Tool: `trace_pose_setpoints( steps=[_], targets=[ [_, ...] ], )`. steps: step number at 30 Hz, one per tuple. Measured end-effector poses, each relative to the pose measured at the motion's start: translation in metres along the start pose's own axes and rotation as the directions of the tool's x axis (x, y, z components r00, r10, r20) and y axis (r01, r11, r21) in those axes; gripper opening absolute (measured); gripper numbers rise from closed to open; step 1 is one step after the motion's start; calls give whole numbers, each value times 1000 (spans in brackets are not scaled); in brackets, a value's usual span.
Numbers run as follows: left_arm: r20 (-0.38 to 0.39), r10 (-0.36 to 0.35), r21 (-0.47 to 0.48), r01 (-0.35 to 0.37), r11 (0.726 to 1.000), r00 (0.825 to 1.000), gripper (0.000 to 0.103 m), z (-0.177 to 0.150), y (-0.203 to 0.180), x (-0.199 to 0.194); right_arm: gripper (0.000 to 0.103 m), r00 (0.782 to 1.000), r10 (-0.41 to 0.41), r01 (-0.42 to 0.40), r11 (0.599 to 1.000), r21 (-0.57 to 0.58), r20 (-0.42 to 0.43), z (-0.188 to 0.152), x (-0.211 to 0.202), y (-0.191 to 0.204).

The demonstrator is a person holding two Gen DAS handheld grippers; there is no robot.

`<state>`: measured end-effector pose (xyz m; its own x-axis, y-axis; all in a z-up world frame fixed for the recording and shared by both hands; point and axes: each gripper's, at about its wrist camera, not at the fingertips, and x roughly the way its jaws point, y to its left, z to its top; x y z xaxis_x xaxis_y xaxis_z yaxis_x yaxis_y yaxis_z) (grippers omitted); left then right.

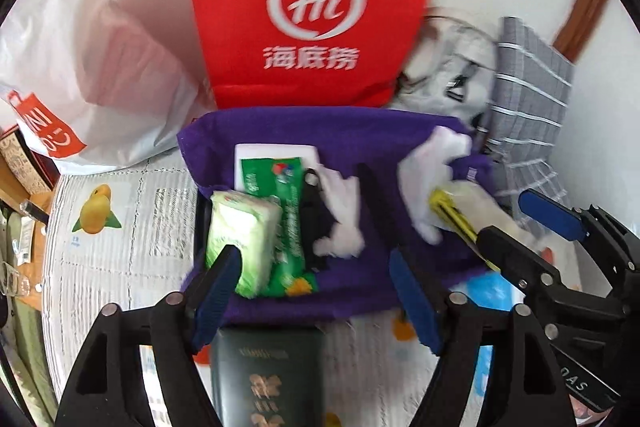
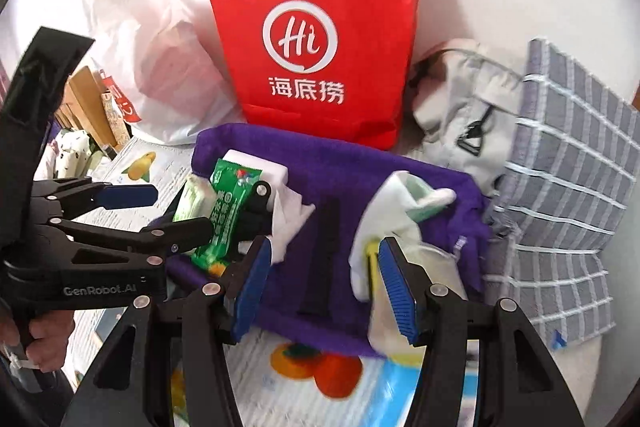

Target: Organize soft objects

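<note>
Blue-padded, my left gripper stands wide open with nothing between its pads; its left finger overlaps the pale green tissue pack from this angle, though I cannot tell if it touches. My right gripper is open too, jaws apart above the purple cloth; whether its right pad brushes the white sock beside it is unclear. On the cloth lie the tissue pack, a green snack wrapper, a white box, a black strap and a yellow-tipped item that blur keeps me from naming. Behind stand a red paper bag, a white plastic bag, a grey garment and a grey checked cloth. Fruit-printed sheeting covers the surface. A dark green box is cut off at the bottom edge.
</note>
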<state>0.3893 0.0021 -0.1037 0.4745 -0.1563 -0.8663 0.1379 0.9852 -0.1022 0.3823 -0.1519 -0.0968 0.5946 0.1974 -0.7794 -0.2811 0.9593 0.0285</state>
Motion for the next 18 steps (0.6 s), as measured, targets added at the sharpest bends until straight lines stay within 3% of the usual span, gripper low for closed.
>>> trace_pose_setpoints(
  steps=[1, 5, 8, 10, 12, 18],
  targets=[
    [11, 5, 13, -6, 1000, 1000, 81, -5, -4, -10, 57, 1000, -8, 8, 1000, 4, 5, -3, -7, 1],
    [83, 41, 28, -43, 999, 996, 81, -34, -18, -57, 82, 999, -8, 6, 999, 37, 39, -26, -48, 0],
    [119, 29, 8, -31, 1000, 992, 85, -57, -22, -87, 89, 998, -22, 18, 998, 54, 61, -47, -79, 7],
    [143, 22, -6, -22, 1000, 990, 95, -73, -24, -105, 93, 997, -34, 29, 997, 72, 68, -62, -101, 12],
    [171, 24, -14, -22, 1000, 985, 95, -94, -29, -125, 102, 995, -44, 37, 995, 92, 85, -76, -121, 15],
    [204, 57, -33, -52, 998, 977, 100, -147, -41, -165, 103, 990, -105, 92, 987, 130, 98, -121, -173, 24]
  ],
)
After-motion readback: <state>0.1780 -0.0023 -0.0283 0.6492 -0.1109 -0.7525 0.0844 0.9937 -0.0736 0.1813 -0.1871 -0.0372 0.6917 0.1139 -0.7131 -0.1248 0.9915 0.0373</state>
